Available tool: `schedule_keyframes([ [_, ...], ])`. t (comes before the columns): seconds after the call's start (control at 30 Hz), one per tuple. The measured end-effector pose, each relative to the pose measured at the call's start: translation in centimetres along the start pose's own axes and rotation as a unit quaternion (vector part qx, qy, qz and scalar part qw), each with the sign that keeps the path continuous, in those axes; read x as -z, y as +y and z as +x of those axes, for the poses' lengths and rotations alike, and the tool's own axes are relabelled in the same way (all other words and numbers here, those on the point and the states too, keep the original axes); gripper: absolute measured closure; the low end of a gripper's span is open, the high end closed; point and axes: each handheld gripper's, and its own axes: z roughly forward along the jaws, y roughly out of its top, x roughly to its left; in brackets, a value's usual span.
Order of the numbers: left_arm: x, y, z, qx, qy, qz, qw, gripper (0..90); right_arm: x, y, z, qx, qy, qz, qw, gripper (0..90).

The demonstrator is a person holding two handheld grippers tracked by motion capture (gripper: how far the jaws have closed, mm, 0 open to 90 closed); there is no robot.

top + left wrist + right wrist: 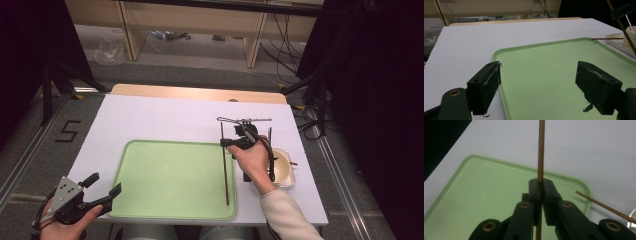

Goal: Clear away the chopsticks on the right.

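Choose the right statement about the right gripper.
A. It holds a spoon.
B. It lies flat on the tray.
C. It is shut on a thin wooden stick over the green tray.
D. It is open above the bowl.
C: in the right gripper view the jaws of the right gripper are pressed together on the stick, with the tray below; the high view shows the same stick held over the tray's right side.

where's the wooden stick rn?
High view: the wooden stick is clamped in the right hand-held gripper over the right edge of the green tray, left of the white bowl.
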Motion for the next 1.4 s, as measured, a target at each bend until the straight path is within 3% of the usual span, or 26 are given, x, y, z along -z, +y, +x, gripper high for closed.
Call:
schedule_keyframes([
  [0.2, 0.0, 0.0, 0.0, 0.002, 0.001, 0.001, 1.0, 20.0, -1.3, -1.1, -0.4, 0.0, -0.004, 0.012, 0.9999, 87.3],
  [0.23, 0.0, 0.0, 0.0, 0.002, 0.001, 0.001, 1.0, 19.9, -1.3, -1.2, 0.0, -0.029, -0.013, 0.025, 0.9992, 87.3],
  [0.27, 0.0, 0.0, 0.0, 0.002, 0.0, 0.001, 1.0, 20.0, -1.4, -1.3, -0.2, -0.02, -0.015, 0.028, 0.9993, 87.3],
  [0.3, 0.0, 0.0, 0.0, 0.002, 0.0, 0.001, 1.0, 20.0, -1.7, -1.5, -0.1, -0.035, -0.01, 0.019, 0.9992, 87.2],
  [0.33, 0.0, 0.0, 0.0, 0.002, 0.0, 0.001, 1.0, 20.0, -1.8, -1.6, -0.4, -0.019, -0.013, 0.032, 0.9992, 87.3],
  [0.4, 0.0, 0.0, 0.0, 0.002, 0.0, 0.001, 1.0, 20.0, -2.1, -1.7, -0.5, -0.021, -0.012, 0.032, 0.9992, 87.2],
  [0.47, 0.0, 0.0, 0.0, 0.001, 0.001, 0.001, 1.0, 20.0, -2.3, -1.8, -0.8, 0.0, -0.021, 0.031, 0.9993, 86.9],
  [0.57, 0.0, 0.0, 0.0, 0.001, 0.001, 0.001, 1.0, 20.0, -2.5, -1.9, -0.6, -0.024, -0.019, 0.04, 0.9987, 86.5],
  [0.6, 0.0, 0.0, 0.0, 0.001, 0.001, 0.001, 1.0, 20.0, -2.8, -2.1, -0.8, -0.009, -0.018, 0.035, 0.9992, 86.3],
  [0.8, 0.0, 0.0, 0.0, 0.002, 0.001, 0.001, 1.0, 20.0, -3.5, -2.4, -1.1, -0.021, -0.029, 0.054, 0.9979, 84.9],
  [0.93, 0.0, 0.0, 0.0, 0.002, 0.001, 0.001, 1.0, 20.0, -4.0, -2.5, -1.7, -0.005, -0.031, 0.062, 0.9975, 84.3],
  [1.0, 0.0, 0.0, 0.0, 0.002, 0.001, 0.001, 1.0, 20.0, -4.0, -2.5, -1.6, -0.033, -0.036, 0.082, 0.9955, 84.0],
  [1.07, 0.0, 0.0, 0.0, 0.002, 0.001, 0.001, 1.0, 20.0, -4.3, -2.5, -2.0, -0.025, -0.038, 0.083, 0.9955, 83.5],
  [1.13, 0.0, 0.0, 0.0, 0.002, 0.001, 0.001, 1.0, 20.0, -4.5, -2.5, -2.1, -0.037, -0.046, 0.089, 0.9942, 83.2],
  [1.17, -0.1, 0.0, 0.0, 0.002, 0.001, 0.001, 1.0, 20.0, -4.7, -2.6, -2.4, -0.023, -0.042, 0.088, 0.995, 83.1],
  [1.2, -0.1, 0.0, 0.0, 0.002, 0.001, 0.001, 1.0, 20.0, -4.7, -2.6, -2.2, -0.037, -0.045, 0.092, 0.994, 82.9],
  [1.27, -0.1, 0.0, 0.0, 0.002, 0.001, 0.001, 1.0, 20.0, -4.9, -2.6, -2.3, -0.039, -0.048, 0.1, 0.993, 82.7],
  [1.3, -0.1, 0.0, 0.0, 0.003, 0.001, 0.001, 1.0, 20.0, -4.9, -2.5, -2.0, -0.062, -0.054, 0.109, 0.9907, 82.5],
  [1.33, -0.1, 0.0, 0.0, 0.002, 0.001, 0.001, 1.0, 20.1, -5.1, -2.7, -2.3, -0.044, -0.053, 0.108, 0.9917, 82.4],
  [1.4, 0.0, 0.0, 0.0, 0.003, 0.001, 0.001, 1.0, 20.1, -5.3, -2.6, -2.1, -0.054, -0.058, 0.113, 0.9905, 82.2],
])
